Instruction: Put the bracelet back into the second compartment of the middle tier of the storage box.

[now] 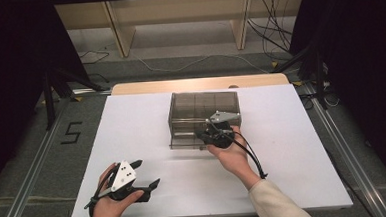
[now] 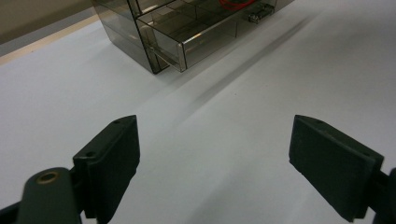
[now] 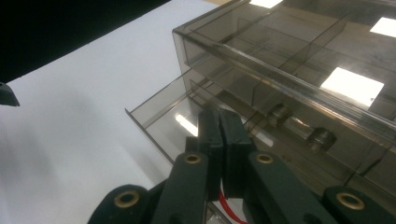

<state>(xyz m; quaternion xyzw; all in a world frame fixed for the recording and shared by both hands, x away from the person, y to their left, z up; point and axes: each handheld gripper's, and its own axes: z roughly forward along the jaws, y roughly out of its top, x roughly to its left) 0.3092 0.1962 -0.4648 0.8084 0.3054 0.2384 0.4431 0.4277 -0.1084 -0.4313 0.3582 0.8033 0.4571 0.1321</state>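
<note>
A smoky clear drawer box [image 1: 203, 105] stands at the middle of the white table [image 1: 131, 121]. Its bottom drawer [image 1: 182, 139] is pulled part way out toward me. My right gripper [image 1: 200, 135] is at the drawer's front right. In the right gripper view its jaws are pressed shut [image 3: 219, 122], tips over the open drawer [image 3: 159, 109], with nothing visible between them. A red strand [image 3: 229, 201] shows under the jaws. My left gripper [image 1: 148, 172] is held near the table's front left. It is wide open [image 2: 215, 158] over bare table and points toward the box [image 2: 140, 28].
The drawer [image 2: 196, 39] has dividers and looks empty where I can see in. Two small round parts [image 3: 322, 137] show through the box wall [image 3: 289, 60]. A wooden strip [image 1: 199, 83] borders the table's far edge. Cables lie on the floor [image 1: 272, 34] behind.
</note>
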